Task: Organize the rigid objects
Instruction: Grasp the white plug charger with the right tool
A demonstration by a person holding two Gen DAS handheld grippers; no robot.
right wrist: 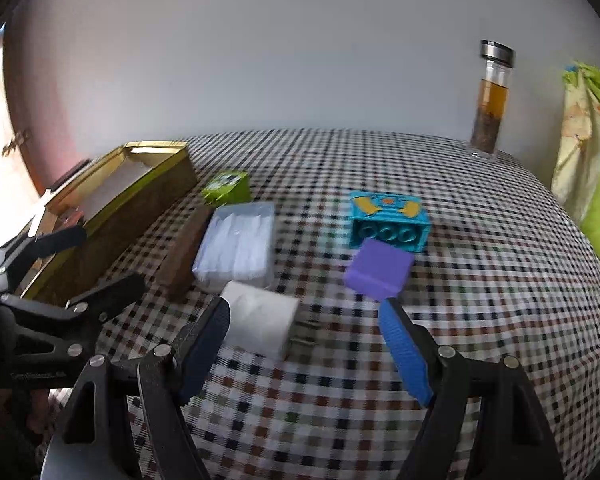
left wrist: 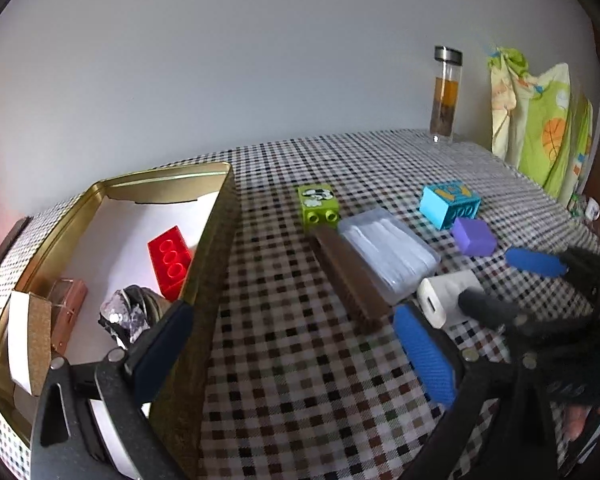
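Right wrist view: both tongs apart, empty; best centred over white charger (right wrist: 260, 320), clear of purple block (right wrist: 380, 268), then squeezed.

Soft, even daylight; pale wall evenly lit. Bright overexposed patch at left edge of right wrist view. Strong fisheye bending, dark corners in both views. Checked table (right wrist: 480, 240) cloth smeared by motion blur in right view; blue block (right wrist: 388, 220) soft. Left view sharper; tin rim (left wrist: 168, 178) showed slight glare.
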